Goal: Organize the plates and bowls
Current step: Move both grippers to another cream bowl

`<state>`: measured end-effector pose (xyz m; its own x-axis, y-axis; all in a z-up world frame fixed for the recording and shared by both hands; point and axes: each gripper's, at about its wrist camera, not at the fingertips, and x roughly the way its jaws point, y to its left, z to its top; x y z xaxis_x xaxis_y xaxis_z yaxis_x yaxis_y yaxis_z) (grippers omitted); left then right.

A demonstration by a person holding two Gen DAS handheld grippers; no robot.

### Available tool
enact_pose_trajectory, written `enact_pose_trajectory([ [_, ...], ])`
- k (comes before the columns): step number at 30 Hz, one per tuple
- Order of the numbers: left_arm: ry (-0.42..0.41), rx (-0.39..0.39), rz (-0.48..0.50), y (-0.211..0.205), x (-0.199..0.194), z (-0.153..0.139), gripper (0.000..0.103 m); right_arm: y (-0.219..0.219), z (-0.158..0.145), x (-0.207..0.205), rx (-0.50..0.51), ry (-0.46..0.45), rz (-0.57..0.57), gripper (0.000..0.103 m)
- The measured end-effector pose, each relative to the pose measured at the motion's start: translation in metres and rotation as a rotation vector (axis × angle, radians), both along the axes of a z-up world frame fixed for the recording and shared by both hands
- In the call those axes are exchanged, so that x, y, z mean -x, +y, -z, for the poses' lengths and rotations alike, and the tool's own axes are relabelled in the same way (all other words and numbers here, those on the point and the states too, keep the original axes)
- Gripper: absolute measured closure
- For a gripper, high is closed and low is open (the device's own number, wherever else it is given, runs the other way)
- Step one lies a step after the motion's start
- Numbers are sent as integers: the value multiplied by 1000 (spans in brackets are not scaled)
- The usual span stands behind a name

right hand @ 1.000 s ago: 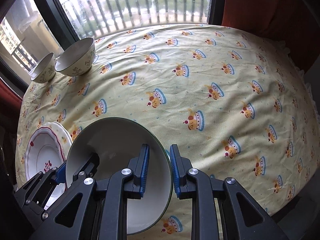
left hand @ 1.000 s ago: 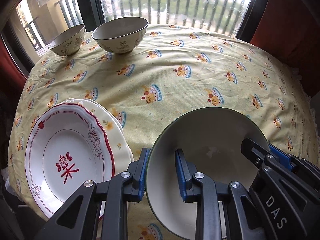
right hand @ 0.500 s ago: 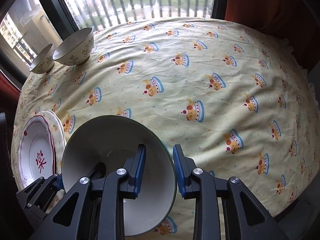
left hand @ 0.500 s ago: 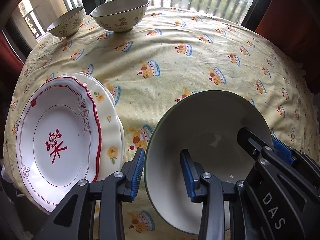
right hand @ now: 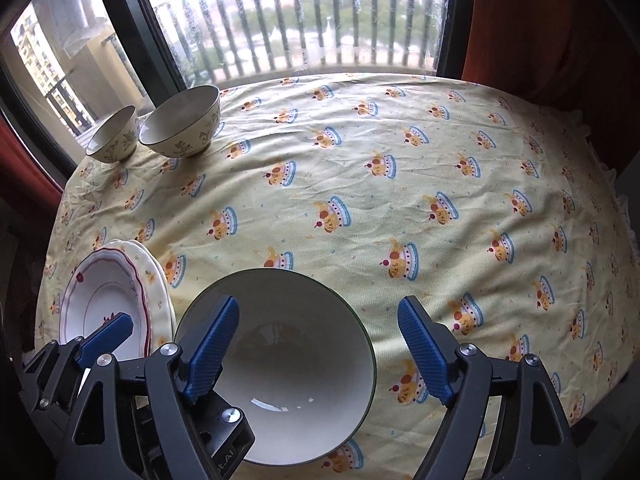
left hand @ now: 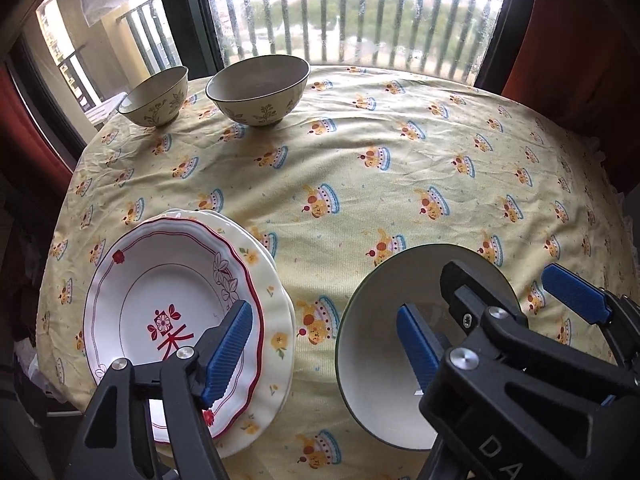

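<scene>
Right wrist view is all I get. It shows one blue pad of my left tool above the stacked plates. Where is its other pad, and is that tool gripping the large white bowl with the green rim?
Observer: The left tool isn't gripping. Its other pad hangs inside the large white green-rimmed bowl. The jaws are opening, with the bowl's rim between them and neither pad pressing it.
Operator: That pad covers the top plate's middle. Any pattern there?
Observer: Yes. The white scalloped red-rimmed plate has a red flower above a few red strokes at its centre.
</scene>
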<state>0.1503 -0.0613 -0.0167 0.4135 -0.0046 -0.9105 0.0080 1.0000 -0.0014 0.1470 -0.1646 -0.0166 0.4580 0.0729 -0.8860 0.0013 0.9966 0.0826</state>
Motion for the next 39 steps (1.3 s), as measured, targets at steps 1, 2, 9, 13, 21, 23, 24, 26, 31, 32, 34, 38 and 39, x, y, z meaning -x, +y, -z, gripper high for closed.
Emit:
enact_pose_trajectory([
  [1, -5, 1, -1, 3, -1, -3, 26, 3, -3, -1, -4, -4, -7, 18],
  [2, -11, 3, -1, 5, -2, -5, 25, 6, -6, -2, -4, -9, -12, 18],
  [9, -49, 34, 23, 29, -17, -16, 24, 29, -24, -14, 5, -58, -6, 17],
  [13, -65, 24, 28, 47, -31, -20, 24, 46, -27, -28, -7, -36, -9, 18],
  [21, -89, -5, 14, 90, -68, -27, 24, 90, -34, -62, -4, -53, -6, 22],
  [23, -104, -4, 10, 100, -78, -30, 24, 100, -38, -72, -6, -62, 1, 24],
  [24, -111, -2, 6, 104, -84, -32, 24, 105, -40, -77, -4, -72, 4, 24],
  [26, -123, 3, -1, 112, -96, -36, 24, 113, -45, -88, -4, -89, 15, 24],
  [31, -156, 14, -6, 126, -128, -42, 24, 128, -56, -119, -1, -129, 36, 24],
  [32, -161, 15, -4, 128, -134, -43, 24, 130, -57, -125, 1, -136, 41, 24],
  [34, -173, 12, 0, 130, -146, -44, 24, 132, -59, -137, 2, -147, 51, 24],
  [38, -196, 1, 4, 134, -171, -42, 25, 135, -59, -161, 9, -168, 71, 24],
  [39, -198, -4, 4, 134, -177, -41, 25, 135, -58, -167, 9, -172, 76, 24],
])
